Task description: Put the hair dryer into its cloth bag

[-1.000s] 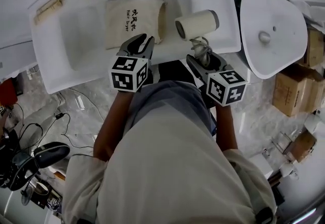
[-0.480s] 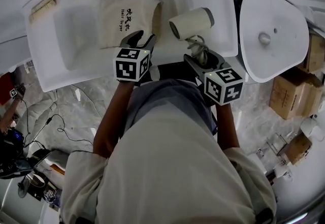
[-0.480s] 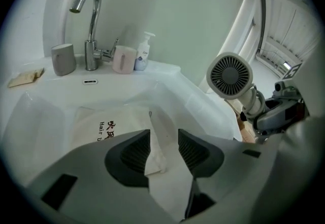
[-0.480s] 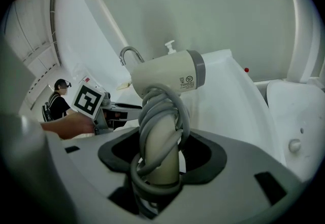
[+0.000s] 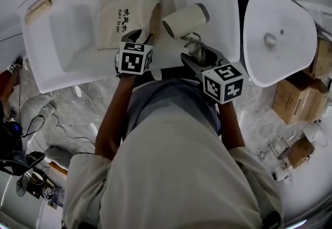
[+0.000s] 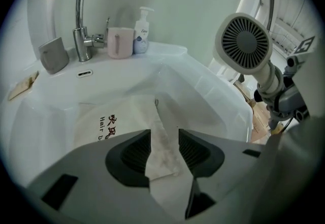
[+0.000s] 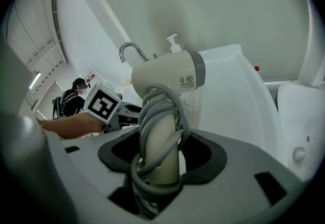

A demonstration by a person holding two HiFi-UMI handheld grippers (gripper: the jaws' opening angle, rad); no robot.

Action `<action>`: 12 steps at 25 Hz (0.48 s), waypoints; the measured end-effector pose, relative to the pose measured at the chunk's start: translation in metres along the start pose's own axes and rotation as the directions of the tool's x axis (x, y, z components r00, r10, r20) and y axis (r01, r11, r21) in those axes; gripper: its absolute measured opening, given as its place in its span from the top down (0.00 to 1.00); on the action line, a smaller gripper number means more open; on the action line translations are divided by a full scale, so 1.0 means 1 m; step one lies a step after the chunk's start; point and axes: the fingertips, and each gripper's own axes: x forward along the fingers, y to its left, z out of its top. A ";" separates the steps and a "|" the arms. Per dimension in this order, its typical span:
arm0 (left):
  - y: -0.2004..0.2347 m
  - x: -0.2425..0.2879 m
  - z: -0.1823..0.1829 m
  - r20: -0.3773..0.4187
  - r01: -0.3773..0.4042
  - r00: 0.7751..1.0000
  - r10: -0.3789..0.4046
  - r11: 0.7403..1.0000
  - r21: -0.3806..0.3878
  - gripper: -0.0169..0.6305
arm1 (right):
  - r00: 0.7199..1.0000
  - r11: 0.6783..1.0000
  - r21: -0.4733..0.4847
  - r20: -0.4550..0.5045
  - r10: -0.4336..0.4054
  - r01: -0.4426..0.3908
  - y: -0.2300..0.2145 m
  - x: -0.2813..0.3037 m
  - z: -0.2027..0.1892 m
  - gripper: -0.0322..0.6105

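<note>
The beige cloth bag (image 5: 124, 20) printed "Hair Dryer" lies flat in the white sink basin (image 5: 67, 36). My left gripper (image 5: 140, 38) hangs over the bag's right, open end; its jaws stand apart, and the loose bag edge (image 6: 161, 136) lies between the pads without being pressed. My right gripper (image 5: 199, 57) is shut on the handle of the cream hair dryer (image 5: 184, 17), with the grey cord wound round it (image 7: 160, 131). The dryer's barrel (image 7: 170, 76) lies level over the sink's right rim, its rear grille (image 6: 246, 45) facing the left gripper.
A chrome faucet (image 6: 76, 9), a pink cup (image 6: 120, 42) and a pump bottle (image 6: 141, 30) stand at the sink's back rim. A white toilet lid (image 5: 277, 30) is to the right, cardboard boxes (image 5: 295, 93) beyond it. Cables lie on the floor at left (image 5: 21, 134).
The left gripper sank toward the bag's open end and its jaws spread. The right gripper carried the dryer a little to the left, closer to the bag.
</note>
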 end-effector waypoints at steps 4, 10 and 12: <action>0.004 0.012 -0.005 -0.046 -0.028 0.999 0.028 1.000 0.001 0.72 | 1.000 1.000 -0.009 -0.023 0.020 -0.021 -0.005 0.003 0.001 0.57; 0.009 0.022 -0.007 -0.077 -0.074 0.994 0.072 0.997 -0.015 0.77 | 0.997 0.999 -0.021 -0.061 0.049 -0.050 -0.016 0.005 0.004 0.57; 0.009 0.021 -0.007 -0.079 -0.082 0.994 0.079 0.996 -0.035 0.81 | 0.996 0.998 -0.020 -0.070 0.062 -0.064 -0.018 0.005 0.003 0.57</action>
